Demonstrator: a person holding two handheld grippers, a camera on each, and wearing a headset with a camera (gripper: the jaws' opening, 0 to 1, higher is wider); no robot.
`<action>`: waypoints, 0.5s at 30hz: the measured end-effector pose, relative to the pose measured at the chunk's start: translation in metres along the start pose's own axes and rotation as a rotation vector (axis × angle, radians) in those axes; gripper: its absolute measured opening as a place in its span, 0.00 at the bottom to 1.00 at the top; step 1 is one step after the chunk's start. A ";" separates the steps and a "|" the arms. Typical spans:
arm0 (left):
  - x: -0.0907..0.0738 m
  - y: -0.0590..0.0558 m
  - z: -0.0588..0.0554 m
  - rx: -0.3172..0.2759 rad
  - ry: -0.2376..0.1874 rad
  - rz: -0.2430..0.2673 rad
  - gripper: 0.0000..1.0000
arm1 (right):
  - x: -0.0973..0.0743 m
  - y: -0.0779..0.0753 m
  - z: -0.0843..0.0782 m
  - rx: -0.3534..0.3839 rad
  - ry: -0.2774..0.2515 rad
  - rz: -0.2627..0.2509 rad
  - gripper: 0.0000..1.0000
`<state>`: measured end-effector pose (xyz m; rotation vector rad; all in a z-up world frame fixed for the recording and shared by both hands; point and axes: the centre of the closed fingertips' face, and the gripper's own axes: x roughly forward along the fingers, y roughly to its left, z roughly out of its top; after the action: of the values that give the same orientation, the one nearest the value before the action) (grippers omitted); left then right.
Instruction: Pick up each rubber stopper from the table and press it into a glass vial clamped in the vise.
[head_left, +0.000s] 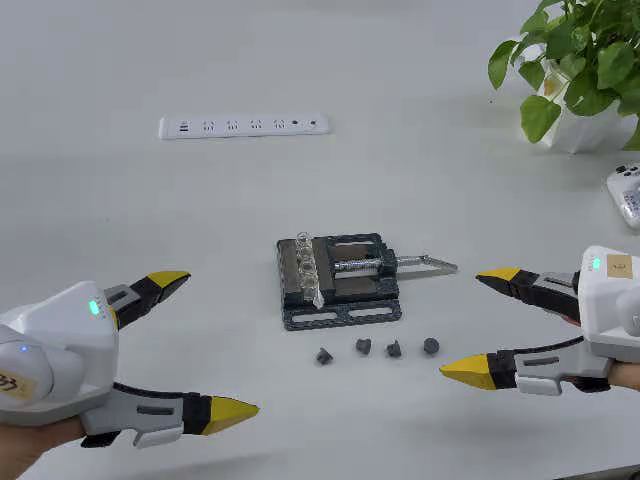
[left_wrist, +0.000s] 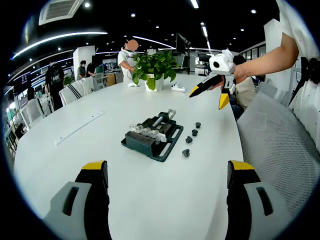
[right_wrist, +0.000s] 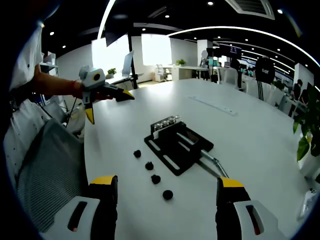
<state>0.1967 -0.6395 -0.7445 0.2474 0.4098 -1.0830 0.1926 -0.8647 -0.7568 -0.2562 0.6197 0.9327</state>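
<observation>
A black vise (head_left: 340, 285) stands mid-table with a row of several glass vials (head_left: 308, 265) clamped in it. Several dark rubber stoppers (head_left: 363, 346) lie in a line on the table just in front of the vise, also seen as stoppers (left_wrist: 189, 139) and stoppers (right_wrist: 148, 165). My left gripper (head_left: 220, 342) is open at the near left, well short of the vise (left_wrist: 152, 137). My right gripper (head_left: 461, 322) is open at the right, a short way from the nearest stopper (head_left: 431, 345). Both hold nothing.
A white power strip (head_left: 243, 126) lies at the far side. A potted plant (head_left: 580, 60) and a white device (head_left: 628, 195) sit at the far right. The vise's handle (head_left: 430, 262) sticks out toward the right gripper. People and chairs stand beyond the table.
</observation>
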 end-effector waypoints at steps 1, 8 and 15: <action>0.000 0.000 0.001 -0.001 -0.001 0.000 0.99 | 0.000 -0.001 -0.001 0.001 -0.001 -0.001 0.80; 0.001 0.002 0.002 0.005 -0.001 -0.003 0.99 | -0.002 -0.005 -0.002 0.003 0.000 -0.004 0.79; 0.002 0.002 0.001 0.005 0.000 -0.006 0.99 | -0.001 -0.006 -0.002 0.001 0.001 -0.002 0.79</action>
<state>0.1993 -0.6411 -0.7447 0.2502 0.4079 -1.0896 0.1963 -0.8705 -0.7583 -0.2568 0.6207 0.9300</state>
